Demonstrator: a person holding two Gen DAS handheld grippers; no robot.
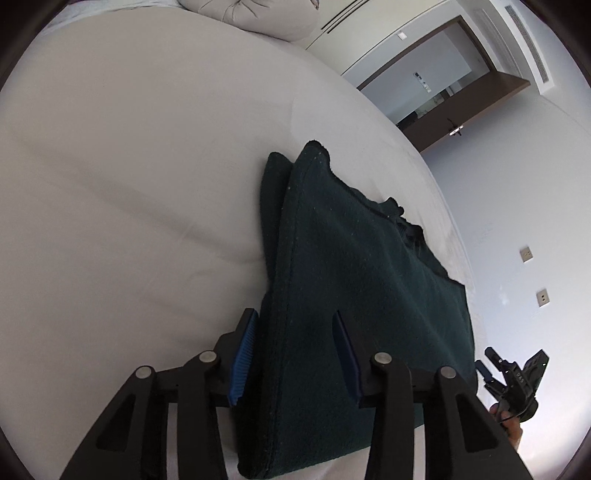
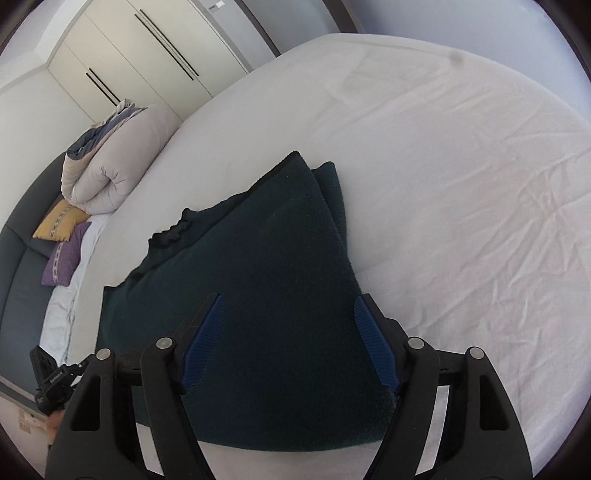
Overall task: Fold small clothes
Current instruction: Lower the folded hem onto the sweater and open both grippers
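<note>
My left gripper (image 1: 291, 347) has its jaws spread apart, straddling the near left edge of the dark green garment (image 1: 354, 295); its left blue pad (image 1: 242, 362) sits just outside that edge, over the white bed sheet (image 1: 129, 166), while the other pad lies over the cloth. I cannot tell whether either pad touches the fabric. The garment lies folded on the sheet, a second layer showing along its left side, a rumpled ragged edge on its right. Beyond the garment's far corner a grey rolled duvet (image 1: 258, 14) sits at the bed's end, and to the garment's right stands a brown door (image 1: 461, 110).

In the right wrist view, the left gripper (image 2: 55, 384) shows small at the garment's (image 2: 266, 295) near left corner. Left of the garment a yellow cushion (image 2: 61, 219) and a purple cushion (image 2: 64, 258) lie beside the duvet (image 2: 110, 166), wardrobe doors (image 2: 147, 55) behind. My right gripper (image 2: 288, 336) is also spread wide, both pads over the garment's near right part, the right pad (image 2: 375, 339) at its edge beside bare sheet (image 2: 461, 184).
</note>
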